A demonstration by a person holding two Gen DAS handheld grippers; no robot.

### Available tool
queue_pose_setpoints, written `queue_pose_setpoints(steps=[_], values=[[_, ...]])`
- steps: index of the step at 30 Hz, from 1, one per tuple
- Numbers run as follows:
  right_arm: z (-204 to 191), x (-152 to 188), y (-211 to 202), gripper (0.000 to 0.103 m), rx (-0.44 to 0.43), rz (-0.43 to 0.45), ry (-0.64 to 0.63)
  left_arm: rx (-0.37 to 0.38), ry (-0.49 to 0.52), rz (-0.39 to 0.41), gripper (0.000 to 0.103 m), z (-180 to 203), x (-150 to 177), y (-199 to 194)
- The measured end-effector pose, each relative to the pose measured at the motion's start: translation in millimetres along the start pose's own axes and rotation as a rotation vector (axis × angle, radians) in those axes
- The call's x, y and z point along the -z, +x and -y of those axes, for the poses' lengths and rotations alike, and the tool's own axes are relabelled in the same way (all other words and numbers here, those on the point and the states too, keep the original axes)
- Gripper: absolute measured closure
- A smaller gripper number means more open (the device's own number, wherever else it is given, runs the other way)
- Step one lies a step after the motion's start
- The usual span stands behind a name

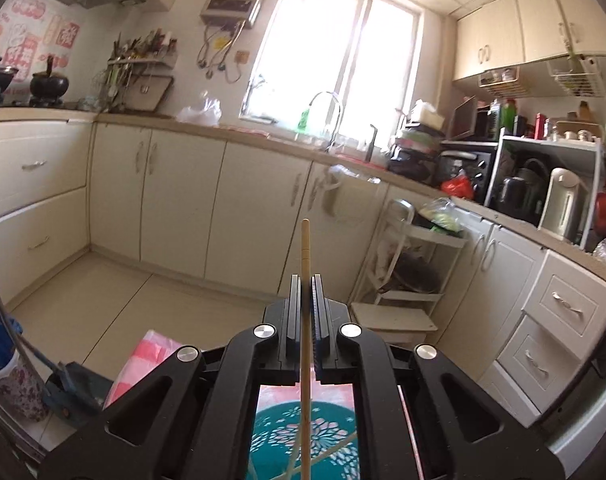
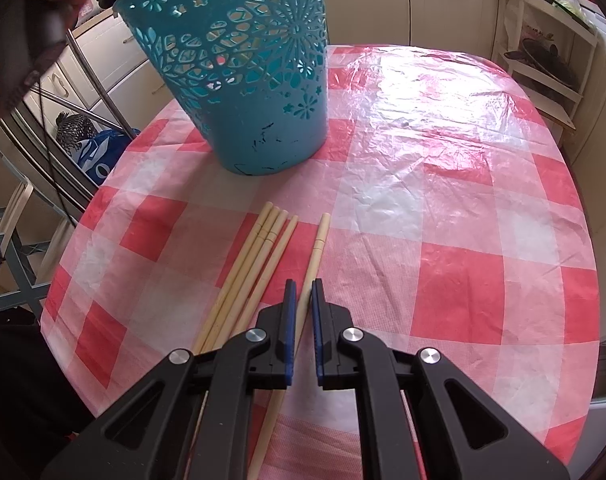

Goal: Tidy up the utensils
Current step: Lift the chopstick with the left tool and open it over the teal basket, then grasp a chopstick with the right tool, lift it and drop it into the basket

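My left gripper (image 1: 307, 280) is shut on a wooden chopstick (image 1: 305, 248) and holds it upright, high above the teal perforated basket (image 1: 303, 436), which shows below between the gripper arms with other chopsticks inside. In the right wrist view the same teal basket (image 2: 239, 80) stands on the red-and-white checked table (image 2: 443, 220). My right gripper (image 2: 301, 286) hovers low over a single chopstick (image 2: 317, 252) lying on the cloth, jaws slightly apart on either side of it. Several more chopsticks (image 2: 255, 256) lie bundled just to its left.
Kitchen cabinets (image 1: 183, 192) and a counter with sink (image 1: 327, 128) line the far walls. A white rack (image 1: 407, 264) stands near the table's far right. A folding chair (image 2: 19, 248) and a blue bag (image 2: 99, 152) are at the table's left.
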State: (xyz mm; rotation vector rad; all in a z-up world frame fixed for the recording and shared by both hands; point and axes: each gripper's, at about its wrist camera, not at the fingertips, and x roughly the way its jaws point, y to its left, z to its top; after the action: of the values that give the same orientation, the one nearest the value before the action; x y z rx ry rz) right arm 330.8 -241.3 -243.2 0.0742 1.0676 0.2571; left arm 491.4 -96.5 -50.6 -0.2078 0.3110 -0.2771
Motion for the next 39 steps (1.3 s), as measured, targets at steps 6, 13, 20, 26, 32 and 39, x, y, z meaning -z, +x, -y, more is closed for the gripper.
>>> queue_pose_setpoints(steps=[6,13,20,26,32,39], values=[[1,0,0,0.095,-0.005,-0.002,-0.002,-0.036,0.027,-0.045,0.098,-9,21,12],[0,-1,0,0.095,-0.01,-0.004,-0.003,-0.016,0.051,-0.149,0.087,-15,45,5],[1,0,1,0.095,-0.017,0.001,-0.001,-0.079,0.025,-0.171,0.041,-37,61,-55],[-1,3,0,0.097,-0.002,0.027,-0.007,-0.12,-0.054,-0.191,0.034,-67,75,-86],[4,5,-5,0.097,-0.01,0.027,0.068,-0.138,-0.014,-0.189,0.025,-72,72,-91],[16,-2,-65,0.097,-0.138,0.168,0.213,-0.169,-0.057,-0.233,0.019,-91,66,-94]])
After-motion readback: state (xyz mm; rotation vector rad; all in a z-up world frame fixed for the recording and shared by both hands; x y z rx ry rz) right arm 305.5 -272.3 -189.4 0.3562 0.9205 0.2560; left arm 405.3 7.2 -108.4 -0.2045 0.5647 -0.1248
